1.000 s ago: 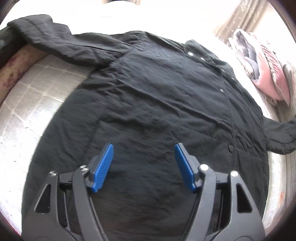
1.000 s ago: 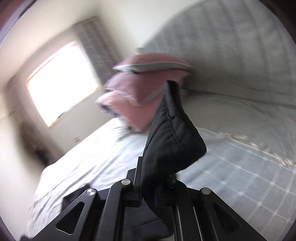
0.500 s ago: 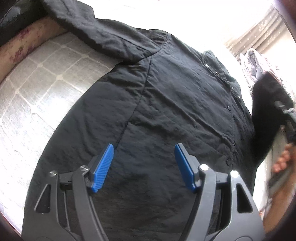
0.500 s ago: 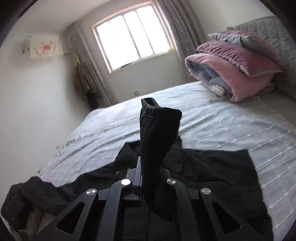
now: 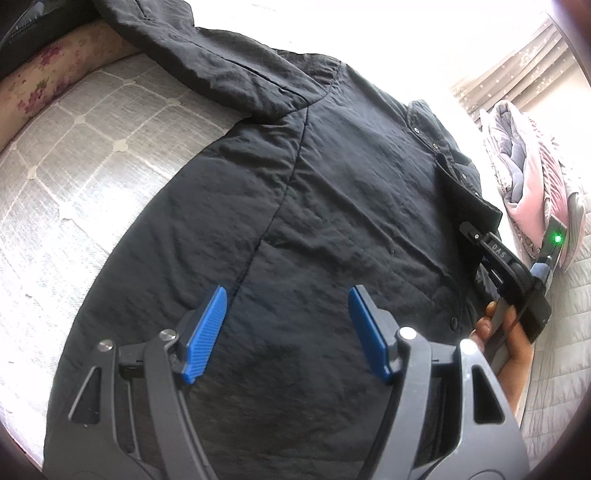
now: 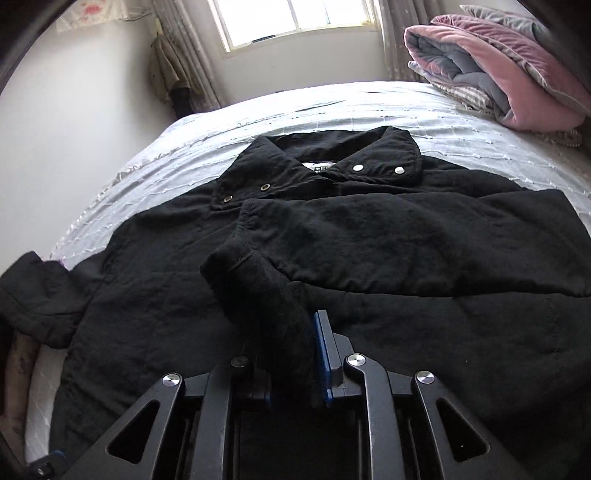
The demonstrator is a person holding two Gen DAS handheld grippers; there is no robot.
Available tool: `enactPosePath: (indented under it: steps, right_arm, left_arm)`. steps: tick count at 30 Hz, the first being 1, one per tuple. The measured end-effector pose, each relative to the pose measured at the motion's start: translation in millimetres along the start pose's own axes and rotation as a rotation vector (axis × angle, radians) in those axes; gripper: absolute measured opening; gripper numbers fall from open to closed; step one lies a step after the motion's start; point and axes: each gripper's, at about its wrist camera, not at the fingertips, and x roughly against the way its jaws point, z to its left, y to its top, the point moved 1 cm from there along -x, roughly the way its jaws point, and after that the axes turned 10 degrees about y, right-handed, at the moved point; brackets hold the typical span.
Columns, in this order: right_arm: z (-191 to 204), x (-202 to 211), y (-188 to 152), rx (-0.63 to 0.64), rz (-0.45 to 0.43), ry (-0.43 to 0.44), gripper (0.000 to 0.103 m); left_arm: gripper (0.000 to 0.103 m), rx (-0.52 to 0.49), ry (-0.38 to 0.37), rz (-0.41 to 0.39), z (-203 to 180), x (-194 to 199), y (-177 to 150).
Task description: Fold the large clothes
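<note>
A large black jacket [image 5: 332, 206] [image 6: 369, 229] with metal snaps lies spread front up on the bed. My left gripper [image 5: 286, 332] is open and empty, hovering over the jacket's lower body. My right gripper [image 6: 291, 354] is shut on the cuff of the jacket's sleeve [image 6: 258, 280], which is folded across the chest below the collar [image 6: 332, 162]. The right gripper also shows at the right of the left wrist view [image 5: 509, 280]. The other sleeve [image 5: 207, 55] [image 6: 33, 295] lies stretched out to the side.
The bed has a pale grey quilted cover [image 5: 74, 155] [image 6: 258, 118]. Folded pink and grey blankets [image 6: 498, 70] [image 5: 532, 184] are stacked at the head end. A window [image 6: 291, 18] and curtains stand behind the bed. A floral edge [image 5: 48, 74] borders the bed.
My right gripper has carried the sleeve from high in the air down over the jacket's chest. My left gripper has stayed open and shifted slightly over the jacket.
</note>
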Motion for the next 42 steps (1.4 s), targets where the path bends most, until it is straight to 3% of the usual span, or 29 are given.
enactPosePath:
  steps: [3,4,6,10,13,16,22,27,30,34,38,42]
  right_arm:
    - [6.6,3.0,6.3,-0.007,0.022,0.02,0.037]
    - [10.0,2.3,8.0,-0.006,0.033,0.027,0.048]
    - [17.7,3.5,7.4,-0.007,0.04,0.062,0.059]
    - [34.0,10.1,5.3,0.011,0.03,0.12,0.062]
    - [30.0,5.1,3.9,0.0,0.03,0.056,0.066]
    - [22.1,-11.2,-3.1,-0.023,0.088,0.068,0.068]
    - [41.5,-13.3,-9.8,0.074,0.103,-0.016,0.074]
    - [64.4,49.0,-27.9,0.089,0.029,0.022,0.074]
    - [69.8,90.1,-56.5,0.083,0.053,0.011,0.075]
    - [60.7,137.4,-91.6,-0.049,0.104,0.023,0.076]
    - [60.5,166.5,-109.2,-0.081,0.089,0.07,0.079]
    - [57.3,163.1,-127.6,-0.053,0.066,0.127,0.084]
  left_arm:
    - [0.069,0.001,-0.001,0.002,-0.1,-0.6,-0.7]
    - [0.069,0.0,-0.001,0.001,0.0,-0.7,-0.3]
    - [0.069,-0.001,-0.001,-0.001,-1.3,-1.1,-0.6]
    - [0.069,-0.001,0.001,-0.002,-1.6,-1.3,-0.9]
    - [0.069,0.003,-0.002,0.002,-1.5,-1.4,-0.6]
    - [0.069,0.007,-0.006,0.005,-0.8,-1.5,0.2]
    - [0.069,0.0,-0.007,0.011,0.6,-2.8,1.3]
    - [0.069,0.034,0.018,-0.018,12.2,1.5,8.1]
    - [0.069,0.058,0.026,-0.028,22.7,7.2,13.0]
    - [0.069,0.08,0.037,-0.084,38.0,23.9,21.1]
    - [0.069,0.123,0.103,-0.176,63.4,43.9,32.5]
    - [0.069,0.155,0.167,-0.229,88.0,58.1,48.9]
